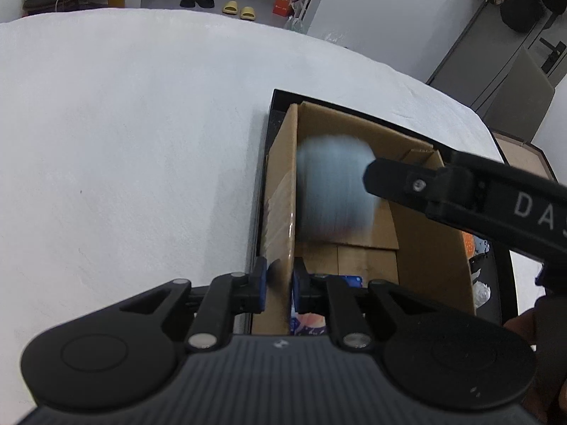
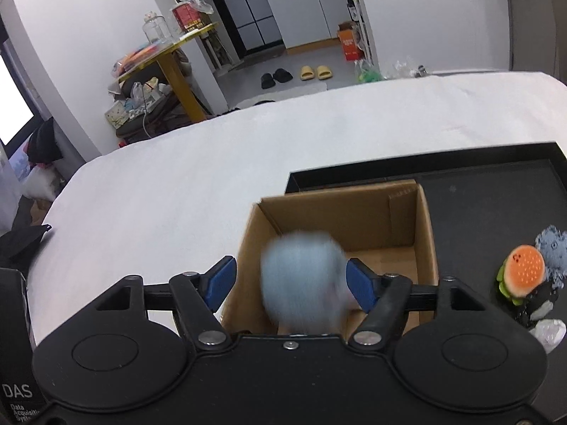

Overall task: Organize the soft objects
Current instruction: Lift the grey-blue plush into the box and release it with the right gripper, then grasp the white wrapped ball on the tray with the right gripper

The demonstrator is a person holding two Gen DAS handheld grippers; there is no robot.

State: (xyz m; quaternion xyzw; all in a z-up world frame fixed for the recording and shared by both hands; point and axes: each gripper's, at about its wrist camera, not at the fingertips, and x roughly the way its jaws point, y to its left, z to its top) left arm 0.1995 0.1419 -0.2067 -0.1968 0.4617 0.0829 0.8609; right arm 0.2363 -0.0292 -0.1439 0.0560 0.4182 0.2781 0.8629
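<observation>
A pale blue fluffy ball (image 2: 304, 283) is blurred by motion, in the air over the open cardboard box (image 2: 423, 233). It hangs between the wide-open fingers of my right gripper (image 2: 290, 281), which do not touch it. In the left wrist view the ball (image 1: 335, 186) is inside the box opening, beside the right gripper's finger (image 1: 407, 180). My left gripper (image 1: 280, 283) is shut on the box's left wall (image 1: 283, 212). A burger plush (image 2: 521, 272), a grey-blue fluffy toy (image 2: 553, 248) and a black-and-white toy (image 2: 538, 304) lie on the black tray (image 2: 496, 205).
The box stands in the black tray on a white-covered table (image 1: 124, 141). A printed blue item (image 1: 308, 318) lies in the box's near end. A crumpled white item (image 2: 549, 333) lies at the tray's right. Furniture and slippers stand on the floor beyond the table.
</observation>
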